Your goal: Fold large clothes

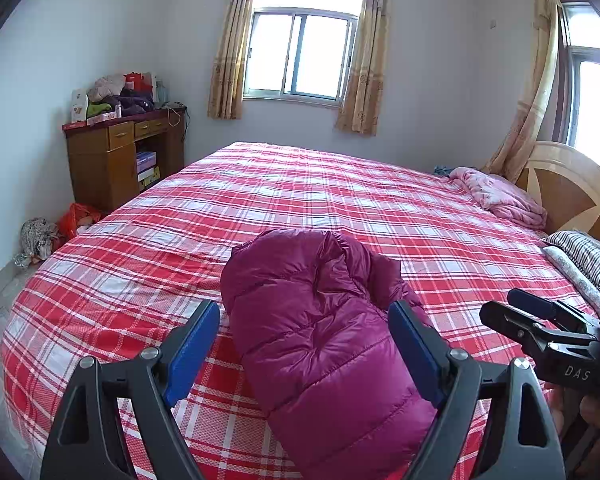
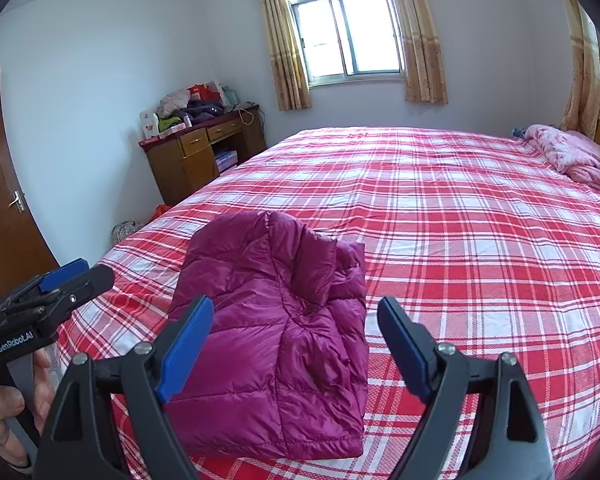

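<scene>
1. Bedroom shot: big bed (image 1: 340, 200) with a red plaid cover, wooden desk (image 2: 196, 160) by the far wall.
2. Magenta puffer jacket (image 2: 276, 328) sits folded in a compact bundle near the bed's front edge.
3. Left gripper (image 1: 304, 344) and right gripper (image 2: 296, 340) both hang above it, jaws spread, holding nothing.
4. Looks light, squishy and kinda slick, so I'd pinch a stitched hem or folded edge, not the puffy middle.

Left wrist view: rides its gripper, looks forward and down along the fingers, close above the folded magenta down jacket (image 1: 320, 344) at 6 o'clock. Right wrist view: same tilt, jacket at 7 o'clock. Shared: jacket, plaid bed (image 1: 340, 200), window (image 1: 302, 56) at 12 o'clock.
</scene>
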The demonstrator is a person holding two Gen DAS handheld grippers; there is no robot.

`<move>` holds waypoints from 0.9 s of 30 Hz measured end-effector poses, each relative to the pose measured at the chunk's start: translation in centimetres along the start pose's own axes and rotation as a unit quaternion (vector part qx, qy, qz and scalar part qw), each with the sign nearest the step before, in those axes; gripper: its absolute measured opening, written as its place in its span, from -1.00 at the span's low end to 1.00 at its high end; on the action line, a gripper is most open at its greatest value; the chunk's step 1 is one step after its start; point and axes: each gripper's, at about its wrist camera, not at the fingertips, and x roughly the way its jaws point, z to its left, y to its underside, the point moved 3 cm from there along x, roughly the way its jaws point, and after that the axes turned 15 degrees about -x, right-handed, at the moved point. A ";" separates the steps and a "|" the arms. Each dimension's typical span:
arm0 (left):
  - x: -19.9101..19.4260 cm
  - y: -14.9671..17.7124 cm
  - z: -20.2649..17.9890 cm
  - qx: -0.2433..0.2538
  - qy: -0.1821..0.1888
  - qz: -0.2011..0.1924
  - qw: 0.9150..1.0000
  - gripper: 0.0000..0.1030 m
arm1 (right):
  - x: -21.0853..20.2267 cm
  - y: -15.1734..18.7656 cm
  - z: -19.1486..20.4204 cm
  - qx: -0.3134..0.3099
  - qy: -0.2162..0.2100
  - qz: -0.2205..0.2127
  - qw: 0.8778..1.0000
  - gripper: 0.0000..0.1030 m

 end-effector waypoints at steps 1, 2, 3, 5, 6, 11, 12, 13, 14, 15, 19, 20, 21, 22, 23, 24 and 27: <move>-0.1 0.0 -0.1 0.000 0.001 0.000 1.000 0.68 | -0.1 0.0 0.1 -0.001 0.001 -0.001 1.000 0.68; -0.2 -0.1 -0.1 -0.001 0.002 -0.001 1.000 0.68 | -0.3 -0.1 0.1 -0.002 0.002 -0.003 1.000 0.68; -0.3 -0.1 -0.1 0.000 0.003 -0.002 1.000 0.68 | -0.5 0.0 0.1 -0.003 0.001 -0.004 1.000 0.68; -0.5 -0.1 -0.2 0.002 0.004 -0.004 1.000 0.68 | -0.6 0.0 0.2 -0.002 0.001 -0.006 1.000 0.68; -0.5 -0.1 -0.2 0.002 0.004 -0.005 1.000 0.68 | -0.7 0.0 0.2 -0.002 0.001 -0.007 1.000 0.68; -0.8 -0.1 -0.3 0.002 0.005 -0.009 1.000 0.68 | -1.0 0.0 0.5 -0.003 -0.003 -0.009 1.000 0.68; -0.8 -0.1 -0.2 0.001 0.004 -0.008 1.000 0.68 | -1.1 -0.1 0.5 -0.004 -0.004 -0.010 1.000 0.68; -0.8 -0.1 -0.2 0.001 0.004 -0.008 1.000 0.68 | -1.1 0.0 0.6 -0.005 -0.004 -0.011 1.000 0.68; -0.8 -0.1 -0.2 0.000 0.004 -0.008 1.000 0.68 | -1.1 0.0 0.6 -0.005 -0.004 -0.011 1.000 0.69; -0.7 -0.1 -0.1 0.000 0.003 -0.007 1.000 0.68 | -1.1 0.0 0.6 -0.005 -0.004 -0.011 1.000 0.70; -0.6 0.0 -0.1 0.000 0.002 -0.006 1.000 0.68 | -1.1 0.1 0.5 -0.003 -0.006 -0.010 1.000 0.70; -0.6 0.0 -0.2 0.000 0.002 -0.006 1.000 0.68 | -1.2 0.1 0.5 -0.003 -0.006 -0.010 1.000 0.70; -0.6 0.1 -0.2 0.000 0.002 -0.005 1.000 0.68 | -1.2 0.1 0.5 -0.002 -0.006 -0.009 1.000 0.70; -0.6 0.1 -0.2 0.000 0.002 -0.005 1.000 0.68 | -1.2 0.1 0.6 -0.002 -0.006 -0.010 1.000 0.70; -0.6 0.1 -0.2 0.000 0.002 -0.006 1.000 0.68 | -1.2 0.1 0.6 -0.002 -0.007 -0.010 1.000 0.70; -0.6 0.1 -0.2 0.000 0.002 -0.005 1.000 0.68 | -1.2 0.1 0.6 -0.003 -0.006 -0.010 1.000 0.70; -0.6 0.1 -0.3 0.001 0.002 -0.005 1.000 0.68 | -1.3 0.1 0.7 -0.003 -0.007 -0.011 1.000 0.71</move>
